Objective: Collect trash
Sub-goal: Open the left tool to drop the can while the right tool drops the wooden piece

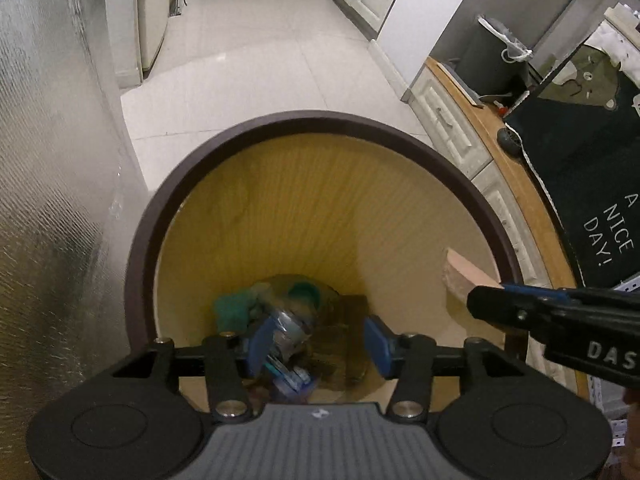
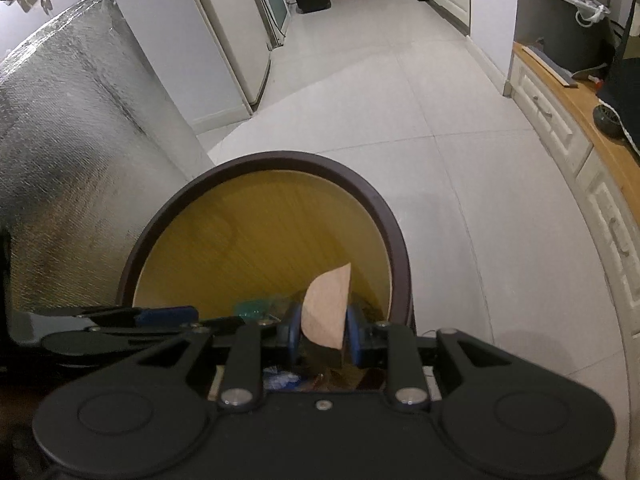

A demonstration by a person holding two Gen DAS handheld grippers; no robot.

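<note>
While seemingly binward, cardboard point(image 2: 326, 306) between right tool point(image 2: 323, 334) pads.

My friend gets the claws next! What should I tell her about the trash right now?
Left claw: open over the bin, holding nothing; a blurry plastic piece shows between its fingers, seemingly dropping.
Right claw: shut on a tan cardboard piece, held above the bin's mouth.
Done: green and clear trash already lies at the bottom.
Left: open the right claw to drop the cardboard, then look for more trash.
</note>
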